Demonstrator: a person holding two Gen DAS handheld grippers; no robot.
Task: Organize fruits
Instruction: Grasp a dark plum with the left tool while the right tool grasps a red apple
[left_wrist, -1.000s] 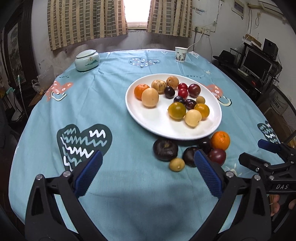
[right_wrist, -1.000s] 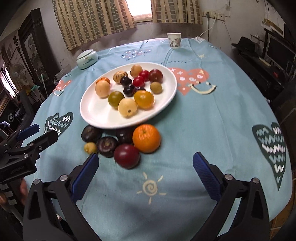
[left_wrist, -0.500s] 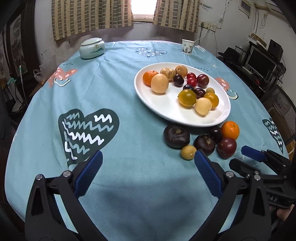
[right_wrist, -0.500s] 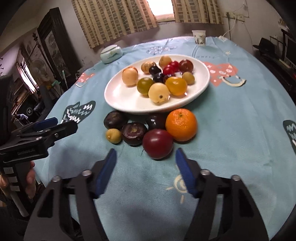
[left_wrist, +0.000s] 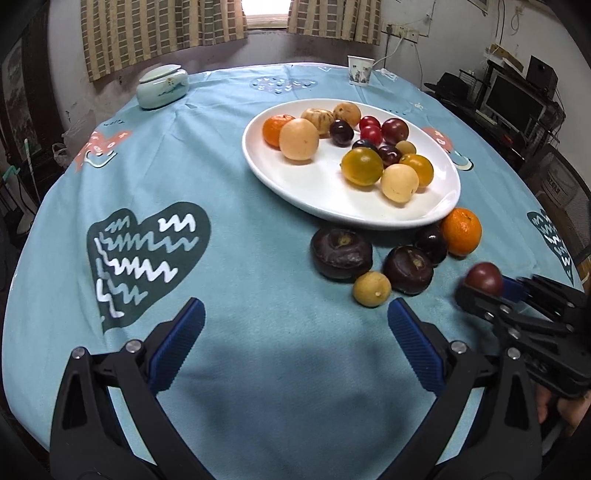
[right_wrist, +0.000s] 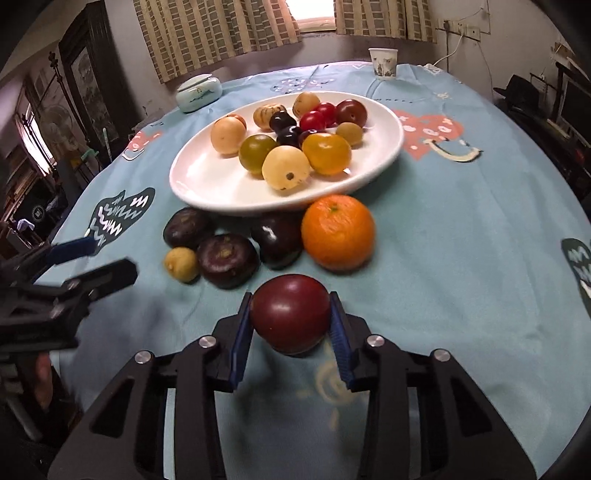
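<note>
**Right gripper clamps dark red plum near the plate**

The tabletop (right_wrist: 461, 229), under a blue patterned cloth, carries a white plate (right_wrist: 207, 181) loaded with yellow, red and dark fruits. Just beside the plate's near rim lie an orange (right_wrist: 338, 232), a dark plum (right_wrist: 279, 238), two brown-purple round fruits (right_wrist: 227, 260) and a small yellow fruit (right_wrist: 181, 264), all on the cloth. The right gripper (right_wrist: 291, 325) sits on the near side of that cluster from the plate, its blue pads pressed against both sides of a dark red plum (right_wrist: 290, 317). The left gripper (left_wrist: 295, 339) hangs wide open and empty over bare cloth, near the small yellow fruit.
</note>
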